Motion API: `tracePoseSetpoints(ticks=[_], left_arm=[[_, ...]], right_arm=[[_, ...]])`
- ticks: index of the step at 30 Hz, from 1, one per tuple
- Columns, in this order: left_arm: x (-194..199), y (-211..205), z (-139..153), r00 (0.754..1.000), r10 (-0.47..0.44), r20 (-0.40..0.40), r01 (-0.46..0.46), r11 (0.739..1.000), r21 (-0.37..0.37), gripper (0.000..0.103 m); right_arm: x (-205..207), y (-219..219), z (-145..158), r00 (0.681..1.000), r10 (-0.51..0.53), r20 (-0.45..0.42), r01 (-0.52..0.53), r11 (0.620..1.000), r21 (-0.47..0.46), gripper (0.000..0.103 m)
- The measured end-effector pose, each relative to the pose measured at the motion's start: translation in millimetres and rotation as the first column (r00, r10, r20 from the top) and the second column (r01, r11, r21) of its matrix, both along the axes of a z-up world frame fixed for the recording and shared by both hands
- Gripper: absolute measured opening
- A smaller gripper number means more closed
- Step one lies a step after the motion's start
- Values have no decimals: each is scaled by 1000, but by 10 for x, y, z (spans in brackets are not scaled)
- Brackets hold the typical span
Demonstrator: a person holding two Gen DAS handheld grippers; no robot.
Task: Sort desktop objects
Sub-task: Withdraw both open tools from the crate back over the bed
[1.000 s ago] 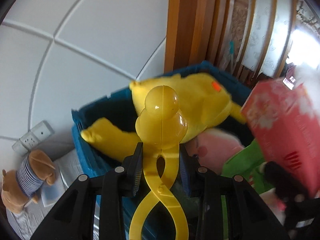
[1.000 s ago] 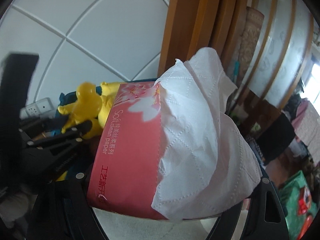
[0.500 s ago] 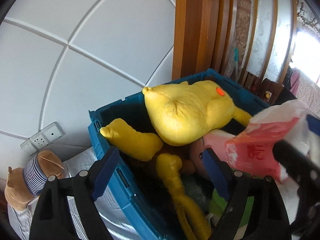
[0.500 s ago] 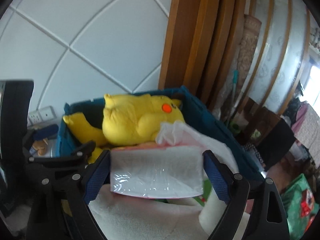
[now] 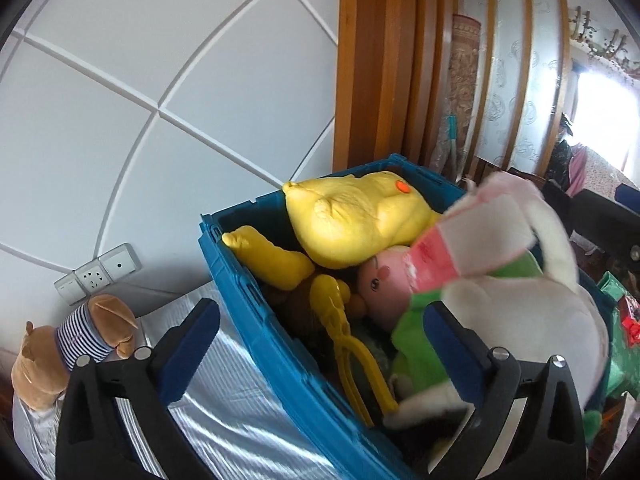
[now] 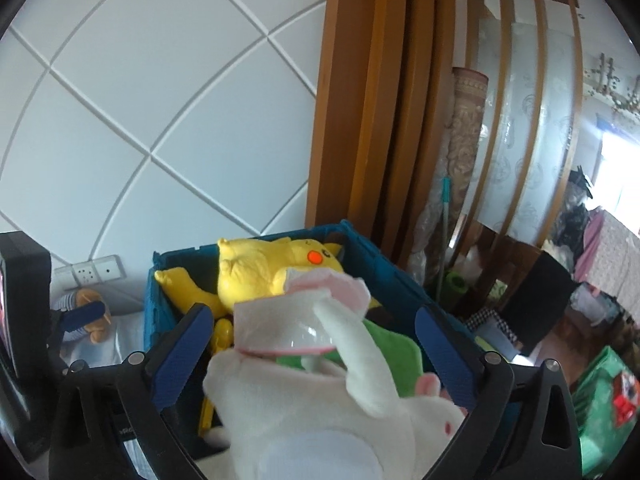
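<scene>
A blue plastic bin [image 5: 256,316] [image 6: 150,304] holds a yellow plush [image 5: 356,216] [image 6: 256,276], a white and green plush rabbit [image 5: 532,320] [image 6: 304,408], a pink-faced doll [image 5: 376,284] and yellow plastic tongs [image 5: 344,336]. A pink tissue pack [image 5: 460,248] [image 6: 296,324] lies on top of the rabbit. My left gripper [image 5: 320,316] is open and empty over the bin's near wall. My right gripper [image 6: 312,332] is open, its jaws wide on either side of the tissue pack without holding it.
A brown plush dog in a striped shirt [image 5: 76,340] [image 6: 86,312] lies on the pale cloth left of the bin, below wall sockets [image 5: 96,276]. A wooden screen [image 5: 384,60] stands behind the bin. A green bag [image 6: 600,400] sits at the right.
Both grippers opened. The yellow tongs dropped from my left gripper into the bin. The tissue pack left my right gripper and now lies on the rabbit. Both grippers have pulled back.
</scene>
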State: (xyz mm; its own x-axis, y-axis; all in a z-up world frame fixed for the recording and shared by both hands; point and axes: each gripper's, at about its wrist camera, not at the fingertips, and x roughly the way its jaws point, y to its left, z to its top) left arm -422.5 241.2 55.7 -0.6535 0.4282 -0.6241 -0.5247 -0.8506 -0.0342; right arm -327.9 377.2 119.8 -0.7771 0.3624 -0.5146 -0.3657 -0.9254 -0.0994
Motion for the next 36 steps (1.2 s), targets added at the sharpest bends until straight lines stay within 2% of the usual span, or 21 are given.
tracePoseSetpoints(ticks=[9,16,24,28,36], left_arm=[[650,-316,50,999,-5,-35,6,999,36,103],[1358,-773,-22,996,62,-64,-60,998,22,103],[2147,-1279,-200,986,165,-19,-164,985,43,103],[2540,-1367,-240,964,263,-43,-260,963,65,103],[3268,-1492,-346,904,427,-24,-425,903,68,103]], right_arm=[[665,-183,-45,999,-31,-34,30,999,-24,103],[1393,-497,-211,997,-54,-54,52,998,-48,103],[2006,-817,-538,995,77,-56,-80,994,-71,103],[2267,-902,-679,985,160,-70,-165,983,-77,103],[2728,-1018,-960,941,332,-68,-337,938,-84,103]])
